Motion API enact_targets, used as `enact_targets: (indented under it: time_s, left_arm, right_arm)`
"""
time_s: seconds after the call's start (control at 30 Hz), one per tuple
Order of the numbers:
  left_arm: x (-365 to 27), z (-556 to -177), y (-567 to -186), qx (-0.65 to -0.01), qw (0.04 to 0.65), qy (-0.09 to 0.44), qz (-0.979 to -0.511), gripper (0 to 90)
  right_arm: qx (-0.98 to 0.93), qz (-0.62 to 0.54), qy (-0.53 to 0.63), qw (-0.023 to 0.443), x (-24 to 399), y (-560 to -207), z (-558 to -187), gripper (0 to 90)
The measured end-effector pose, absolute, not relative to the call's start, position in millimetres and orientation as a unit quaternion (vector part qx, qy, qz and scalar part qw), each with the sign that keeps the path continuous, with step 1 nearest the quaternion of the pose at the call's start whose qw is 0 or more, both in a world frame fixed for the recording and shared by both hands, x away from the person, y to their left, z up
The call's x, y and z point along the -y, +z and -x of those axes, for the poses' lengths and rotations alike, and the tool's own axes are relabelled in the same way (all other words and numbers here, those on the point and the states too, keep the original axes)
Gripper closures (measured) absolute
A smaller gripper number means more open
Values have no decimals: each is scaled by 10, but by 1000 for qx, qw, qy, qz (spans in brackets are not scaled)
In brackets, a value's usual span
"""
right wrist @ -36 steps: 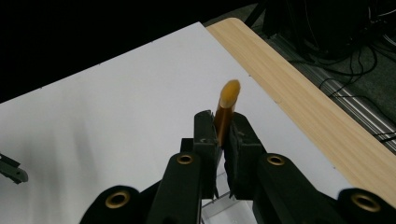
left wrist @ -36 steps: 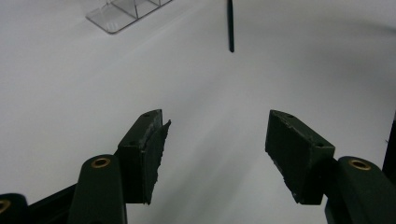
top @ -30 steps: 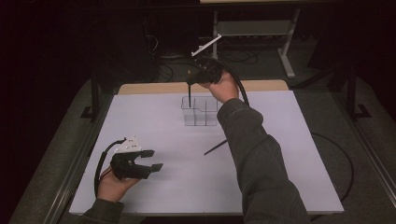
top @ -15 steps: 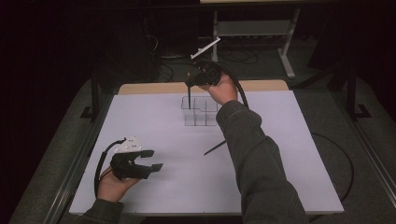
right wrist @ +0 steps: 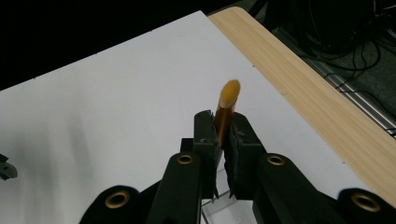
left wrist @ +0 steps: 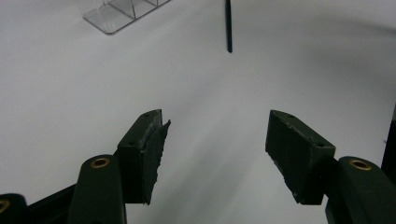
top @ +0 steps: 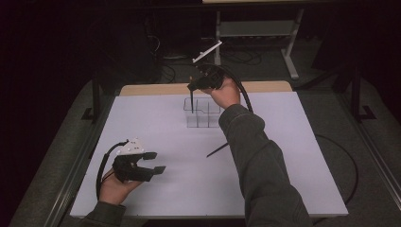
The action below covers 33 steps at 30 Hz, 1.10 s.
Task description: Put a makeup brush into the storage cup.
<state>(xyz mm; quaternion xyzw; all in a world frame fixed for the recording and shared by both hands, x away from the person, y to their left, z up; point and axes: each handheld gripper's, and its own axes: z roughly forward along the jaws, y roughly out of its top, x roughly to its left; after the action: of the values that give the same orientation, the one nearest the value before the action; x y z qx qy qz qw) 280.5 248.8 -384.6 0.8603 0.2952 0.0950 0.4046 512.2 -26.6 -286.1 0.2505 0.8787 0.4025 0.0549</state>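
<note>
The right gripper view reveals the right gripper [right wrist: 223,135] pinching a yellow-tipped stick [right wrist: 227,105], held high over the clear organizer [top: 202,113], while the left gripper [top: 153,162] rests spread on the worktop [top: 302,156].

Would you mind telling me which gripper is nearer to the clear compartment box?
Right. The right gripper hovers above the clear compartment box, shut on a pencil; the left gripper sits open near the table's front-left corner.

Dim room, bright white tabletop, soft blur, faint shadows.
</note>
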Motion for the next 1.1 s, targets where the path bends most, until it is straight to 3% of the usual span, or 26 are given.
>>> enact_targets:
  time_s: [1.1]
  left_arm:
    - [-2474,-2808,-3852,-296,405,94,-860,366]
  right_arm:
    - [-879,-265,393,47,259,-3129,-5131,827]
